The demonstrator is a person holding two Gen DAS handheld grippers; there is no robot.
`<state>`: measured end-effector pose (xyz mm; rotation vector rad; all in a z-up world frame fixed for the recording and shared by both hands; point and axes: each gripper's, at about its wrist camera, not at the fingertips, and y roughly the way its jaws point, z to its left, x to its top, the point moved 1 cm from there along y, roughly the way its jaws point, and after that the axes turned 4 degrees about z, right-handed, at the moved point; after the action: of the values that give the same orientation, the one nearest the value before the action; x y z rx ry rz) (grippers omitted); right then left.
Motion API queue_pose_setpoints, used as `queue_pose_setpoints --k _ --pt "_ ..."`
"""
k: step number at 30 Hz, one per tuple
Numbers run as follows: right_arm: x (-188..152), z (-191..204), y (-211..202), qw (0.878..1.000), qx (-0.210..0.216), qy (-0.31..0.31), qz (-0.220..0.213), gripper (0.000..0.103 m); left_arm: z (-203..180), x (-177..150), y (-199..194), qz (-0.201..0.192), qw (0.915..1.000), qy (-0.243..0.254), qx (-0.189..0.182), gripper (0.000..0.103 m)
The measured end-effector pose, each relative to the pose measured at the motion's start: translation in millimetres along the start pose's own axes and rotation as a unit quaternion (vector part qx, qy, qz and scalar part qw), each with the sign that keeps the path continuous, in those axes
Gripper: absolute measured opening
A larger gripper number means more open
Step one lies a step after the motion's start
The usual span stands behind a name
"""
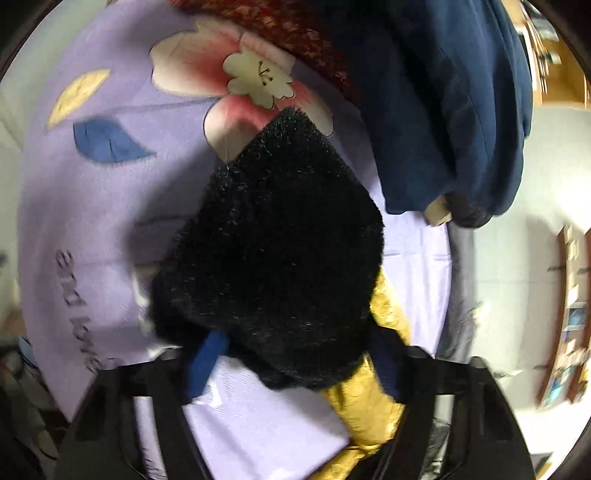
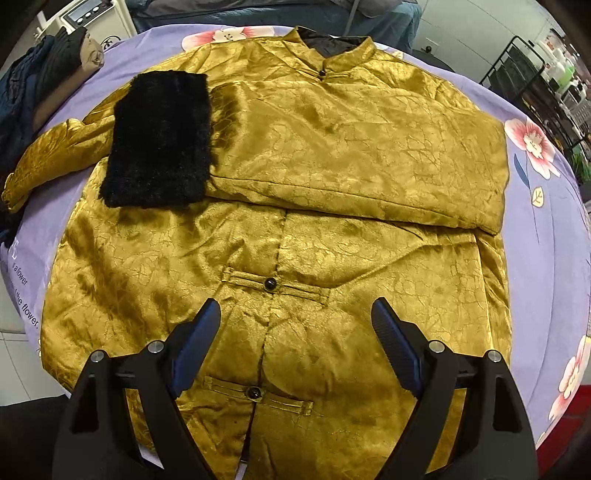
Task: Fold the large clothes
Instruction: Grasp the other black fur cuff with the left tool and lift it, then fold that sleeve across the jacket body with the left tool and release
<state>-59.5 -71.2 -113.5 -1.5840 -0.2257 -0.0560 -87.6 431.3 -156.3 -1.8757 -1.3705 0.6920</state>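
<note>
A gold brocade jacket point(image 2: 295, 240) lies face up on the lilac flowered sheet point(image 2: 546, 258). One sleeve is folded across its chest, and that sleeve's black fur cuff point(image 2: 159, 140) rests on the jacket's left side. My right gripper point(image 2: 295, 310) hovers open over the lower button front, holding nothing. In the left wrist view, the other sleeve point(image 1: 362, 417) runs between the fingers point(image 1: 205, 363) of my left gripper point(image 1: 295, 343). Its black fur cuff point(image 1: 273, 251) fills the gap and hides both fingertips. Whether the pads press on it is not visible.
Dark blue clothes point(image 1: 443, 110) are piled at the sheet's edge beside the cuff, next to a red woven item point(image 1: 288, 29). The right wrist view shows that pile point(image 2: 22, 92) at far left. A black wire rack point(image 2: 524, 62) stands beyond the table on the right.
</note>
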Motion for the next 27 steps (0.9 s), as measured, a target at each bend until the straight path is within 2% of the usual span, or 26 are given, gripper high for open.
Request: queue_pose_setpoints --k 5,7,10,13,15,18,19,22,25,26,27 --pt "-0.2 -2.8 1.2 1.0 -0.001 0.005 0.0 0.083 -13.6 -2.4 -6.8 -0.009 0.9984 0.051 0.023 0.031" --pt "1.4 -1.6 0.6 1.0 0.001 0.003 -0.003 0.083 -25.1 -6.2 -11.3 -0.016 0.9957 0.085 0.033 0.026" --pt "3.7 0.6 -1.7 1.0 0.003 0.0 -0.008 0.083 -58.2 -15.9 -18.5 -0.032 0.9849 0.162 0.052 0.023" --pt "5.3 0.8 -3.1 1.0 0.005 -0.001 -0.012 0.083 -100.1 -27.5 -26.9 -0.047 0.9716 0.228 0.043 0.022" --pt "5.2 -0.5 -3.6 1.0 0.007 0.003 -0.013 0.083 -138.1 -41.8 -33.6 -0.056 0.9589 0.277 0.019 0.021" --pt "5.6 -4.7 -3.4 1.0 0.01 0.009 -0.013 0.083 -199.8 -71.7 -37.2 -0.058 0.9315 0.358 -0.025 0.021" --pt "5.5 -6.0 -3.5 1.0 0.011 0.012 -0.014 0.083 -225.6 -89.5 -35.4 -0.054 0.9183 0.39 -0.041 0.02" --pt "5.0 -12.0 -4.8 1.0 0.011 0.019 -0.017 0.083 -277.3 -136.5 -25.2 -0.03 0.8922 0.443 -0.085 0.019" --pt "4.2 -20.5 -9.5 0.999 0.015 0.036 -0.021 0.083 -323.6 -192.3 -7.3 -0.008 0.8583 0.5 -0.113 0.019" --pt "4.1 -23.3 -10.9 0.999 0.015 0.041 -0.023 0.083 -338.3 -214.4 -1.2 -0.001 0.8443 0.522 -0.123 0.019" --pt "4.1 -26.9 -12.6 0.998 0.015 0.048 -0.025 0.083 -348.0 -231.1 6.1 0.007 0.8354 0.534 -0.132 0.019"
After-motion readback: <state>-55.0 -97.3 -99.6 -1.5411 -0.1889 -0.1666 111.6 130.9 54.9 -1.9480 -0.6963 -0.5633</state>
